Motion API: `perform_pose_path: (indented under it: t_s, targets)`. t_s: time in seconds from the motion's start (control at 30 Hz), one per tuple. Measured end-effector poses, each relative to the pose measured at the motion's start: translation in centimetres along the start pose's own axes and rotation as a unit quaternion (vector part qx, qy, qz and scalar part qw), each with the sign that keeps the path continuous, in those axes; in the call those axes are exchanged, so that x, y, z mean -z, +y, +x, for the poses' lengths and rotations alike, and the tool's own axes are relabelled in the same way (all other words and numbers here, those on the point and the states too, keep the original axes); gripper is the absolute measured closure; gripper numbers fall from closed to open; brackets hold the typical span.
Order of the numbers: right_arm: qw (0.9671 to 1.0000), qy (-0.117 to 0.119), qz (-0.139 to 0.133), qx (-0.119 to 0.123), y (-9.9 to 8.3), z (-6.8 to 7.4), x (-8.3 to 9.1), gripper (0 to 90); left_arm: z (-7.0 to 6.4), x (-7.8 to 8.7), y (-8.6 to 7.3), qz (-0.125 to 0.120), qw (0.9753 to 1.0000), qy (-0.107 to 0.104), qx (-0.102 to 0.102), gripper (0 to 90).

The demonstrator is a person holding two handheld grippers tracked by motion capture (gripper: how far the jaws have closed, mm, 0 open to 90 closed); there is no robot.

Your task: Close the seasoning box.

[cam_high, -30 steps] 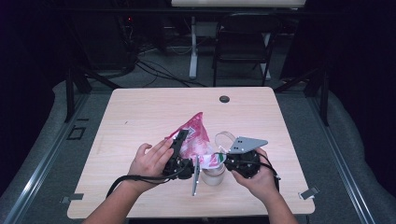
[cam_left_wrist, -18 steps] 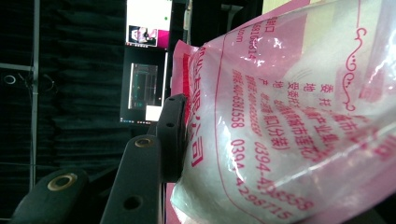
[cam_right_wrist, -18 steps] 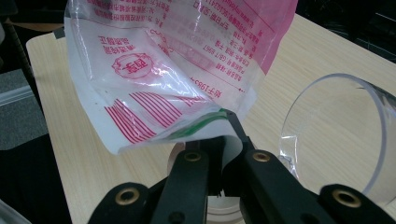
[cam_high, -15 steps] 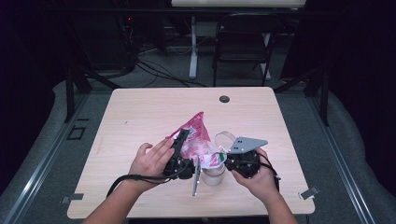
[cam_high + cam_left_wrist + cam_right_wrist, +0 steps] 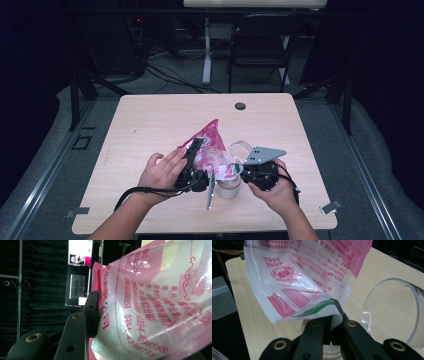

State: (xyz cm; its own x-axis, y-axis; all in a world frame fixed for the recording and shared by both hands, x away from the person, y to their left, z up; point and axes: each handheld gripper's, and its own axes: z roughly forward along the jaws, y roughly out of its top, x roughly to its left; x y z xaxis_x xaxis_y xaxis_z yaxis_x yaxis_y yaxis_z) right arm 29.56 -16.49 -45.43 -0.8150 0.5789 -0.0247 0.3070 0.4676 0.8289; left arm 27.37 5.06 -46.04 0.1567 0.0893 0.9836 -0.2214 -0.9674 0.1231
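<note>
At the table's (image 5: 150, 125) near edge, we pinch a pink printed bag (image 5: 210, 145) from both sides: left gripper (image 5: 192, 165) clamped on its body at nine o'clock, right gripper (image 5: 329, 326) shut on its open lip above a clear jar (image 5: 229, 187). Soft, slippery film, we judge; grip the edges. The jar's contents stay hidden.

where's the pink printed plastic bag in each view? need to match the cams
High view: the pink printed plastic bag lies mid-table between the two hands, just above the small clear jar.
Left gripper view: the bag takes up the right side, pressed against the left claw.
Right gripper view: the bag hangs top centre, its lower edge pinched in the right claw.
Shared landmark: the bag's red printed lettering.
</note>
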Motion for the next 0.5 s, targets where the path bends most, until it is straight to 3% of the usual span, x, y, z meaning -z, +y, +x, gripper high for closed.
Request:
perform_pose_path:
  t_s: [0.5]
  targets:
    - [1.0000, 0.000, 0.003, 0.000, -0.06, -0.07, -0.03, 90.0, 0.19, 0.08, 0.07, -0.003, 1.0000, 0.005, 0.000, 63.9]
